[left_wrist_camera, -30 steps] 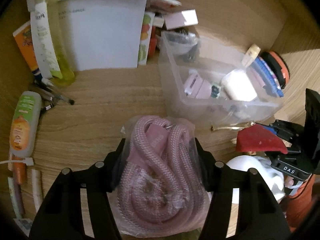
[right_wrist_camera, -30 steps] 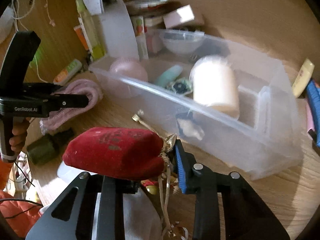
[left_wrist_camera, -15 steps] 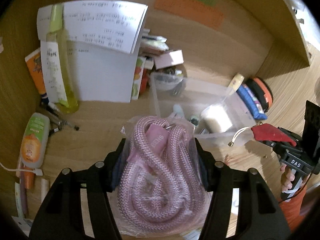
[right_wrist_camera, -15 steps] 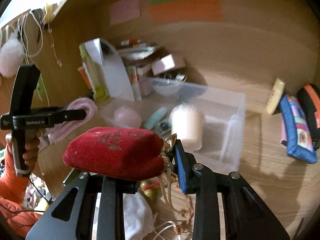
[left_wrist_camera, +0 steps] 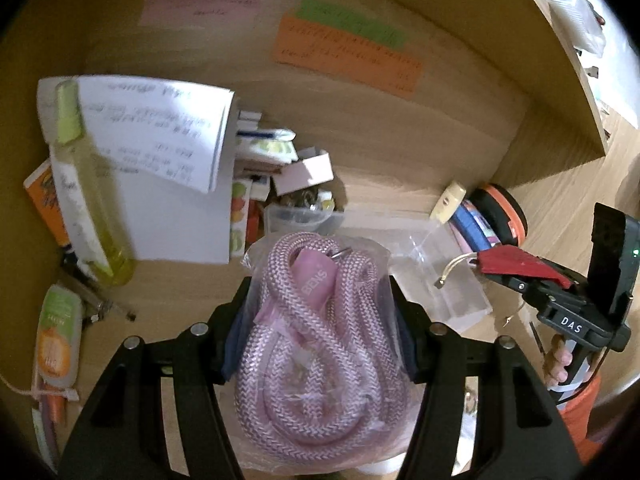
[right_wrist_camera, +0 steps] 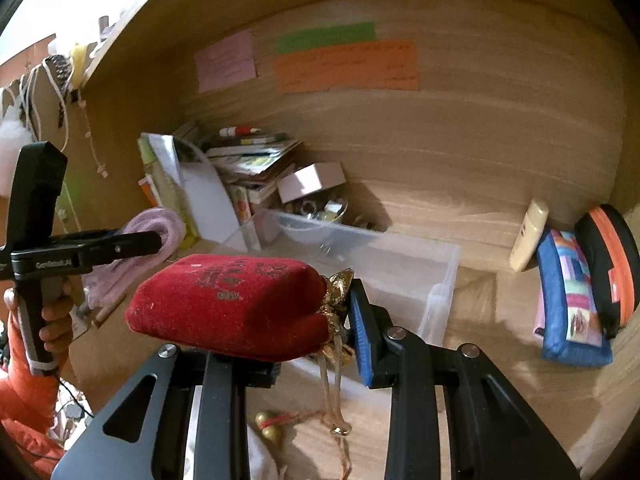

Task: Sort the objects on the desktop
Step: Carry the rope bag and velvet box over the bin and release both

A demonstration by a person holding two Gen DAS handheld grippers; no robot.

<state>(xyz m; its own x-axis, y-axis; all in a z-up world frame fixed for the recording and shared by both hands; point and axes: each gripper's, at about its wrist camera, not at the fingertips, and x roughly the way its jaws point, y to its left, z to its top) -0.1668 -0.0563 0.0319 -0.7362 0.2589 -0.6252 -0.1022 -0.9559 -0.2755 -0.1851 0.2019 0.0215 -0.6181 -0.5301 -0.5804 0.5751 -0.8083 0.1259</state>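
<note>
**Rope and red pouch held above a cluttered desk**

Grippers in both hands are hanging over the wooden desk (right_wrist_camera: 500, 420), each one loaded. Nearest on the left, the left gripper (left_wrist_camera: 320, 332) is clamping its half-open jaws on a bagged coil of pink rope (left_wrist_camera: 316, 352), the blue pads pressing into both sides of the clear wrapping. On the right, the right gripper (right_wrist_camera: 312, 320) is holding a red velvet pouch (right_wrist_camera: 228, 304); its jaws are standing narrow, pinching the pouch at its gathered gold neck while the body is sticking out to the left and gold drawstrings (right_wrist_camera: 334, 392) are dangling below. A person's hand (right_wrist_camera: 52, 320) in an orange sleeve is gripping the left tool's handle.

Beyond both loads, a clear plastic bin (right_wrist_camera: 400, 264) is sitting on the desk with a clear bowl of small trinkets (right_wrist_camera: 316, 216) at its far end. Left of the bin, a yellow-green bottle (left_wrist_camera: 88, 200) is standing in front of white papers (left_wrist_camera: 168, 152). To the right, a cream tube (right_wrist_camera: 528, 240), a blue patchwork pouch (right_wrist_camera: 568, 296) and a black-and-orange case (right_wrist_camera: 612, 264) are leaning by the back wall, which is carrying pink, green and orange notes (right_wrist_camera: 344, 66).
</note>
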